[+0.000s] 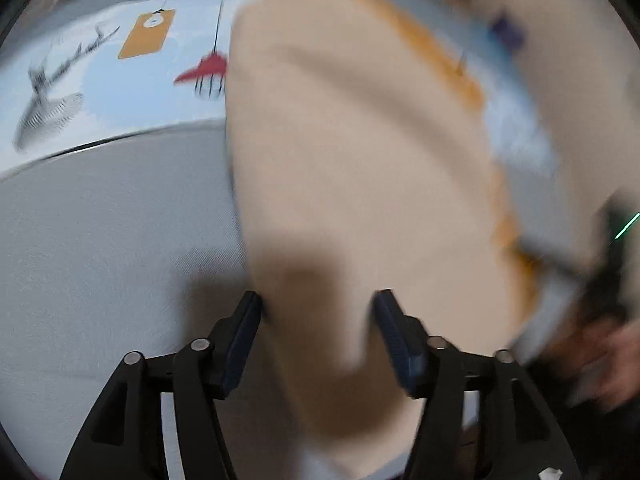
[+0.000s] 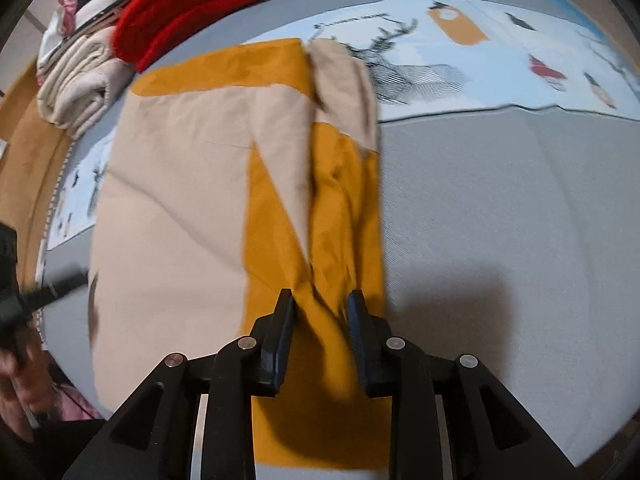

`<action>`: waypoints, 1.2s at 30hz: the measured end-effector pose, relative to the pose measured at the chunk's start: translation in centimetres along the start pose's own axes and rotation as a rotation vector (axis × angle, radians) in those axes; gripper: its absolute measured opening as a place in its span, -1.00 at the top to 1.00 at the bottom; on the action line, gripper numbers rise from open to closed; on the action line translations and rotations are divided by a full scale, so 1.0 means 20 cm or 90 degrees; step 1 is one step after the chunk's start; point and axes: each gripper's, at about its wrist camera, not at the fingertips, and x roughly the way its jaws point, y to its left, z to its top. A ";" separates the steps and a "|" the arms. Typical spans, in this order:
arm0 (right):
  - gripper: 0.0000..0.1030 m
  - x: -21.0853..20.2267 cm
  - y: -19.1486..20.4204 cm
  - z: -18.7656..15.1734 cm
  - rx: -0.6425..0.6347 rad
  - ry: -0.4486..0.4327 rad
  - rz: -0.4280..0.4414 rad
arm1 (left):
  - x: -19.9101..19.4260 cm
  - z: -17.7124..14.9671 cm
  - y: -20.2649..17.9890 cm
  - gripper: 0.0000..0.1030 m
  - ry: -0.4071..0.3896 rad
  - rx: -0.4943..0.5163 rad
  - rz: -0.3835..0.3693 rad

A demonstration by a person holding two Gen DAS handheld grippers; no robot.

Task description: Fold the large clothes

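A large beige and mustard-yellow garment (image 2: 180, 184) lies partly folded on the grey table (image 2: 500, 208). My right gripper (image 2: 320, 304) has its jaws partly closed around a bunched mustard fold of it at the near edge. In the left wrist view the same garment (image 1: 360, 160) is blurred and hangs or lies between the fingers of my left gripper (image 1: 318, 300), whose jaws stand wide apart with beige cloth between them; no clamping shows. The other gripper and a hand show blurred at that view's right edge (image 1: 592, 320).
A pale blue printed cloth (image 2: 500, 60) lies at the far side of the table, also in the left wrist view (image 1: 100, 72). A red knit garment (image 2: 192, 4) and folded cream clothes (image 2: 80, 84) are stacked at the far left. A brown floor shows at the left.
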 end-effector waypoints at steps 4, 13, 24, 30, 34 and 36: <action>0.27 -0.02 0.00 -0.13 -0.067 0.037 -0.086 | -0.08 -0.13 -0.07 -0.33 -0.046 0.036 0.088; 0.18 -0.51 -0.09 -0.34 -0.045 -0.141 -0.200 | -0.50 -0.58 -0.15 -0.73 -0.259 -0.052 0.179; -0.56 -0.93 0.35 -0.99 -0.127 -0.345 -0.143 | -0.72 -0.99 -0.49 -0.96 -0.346 -0.028 0.185; -0.72 -0.93 0.54 -1.15 -0.198 -0.344 -0.129 | -0.68 -0.99 -0.55 -0.98 -0.337 -0.029 0.167; -0.73 -0.87 0.59 -1.15 -0.202 -0.321 -0.116 | -0.64 -0.96 -0.54 -0.98 -0.331 -0.058 0.158; -0.76 -0.84 0.58 -1.12 -0.189 -0.310 -0.107 | -0.62 -0.94 -0.53 -0.98 -0.324 -0.065 0.160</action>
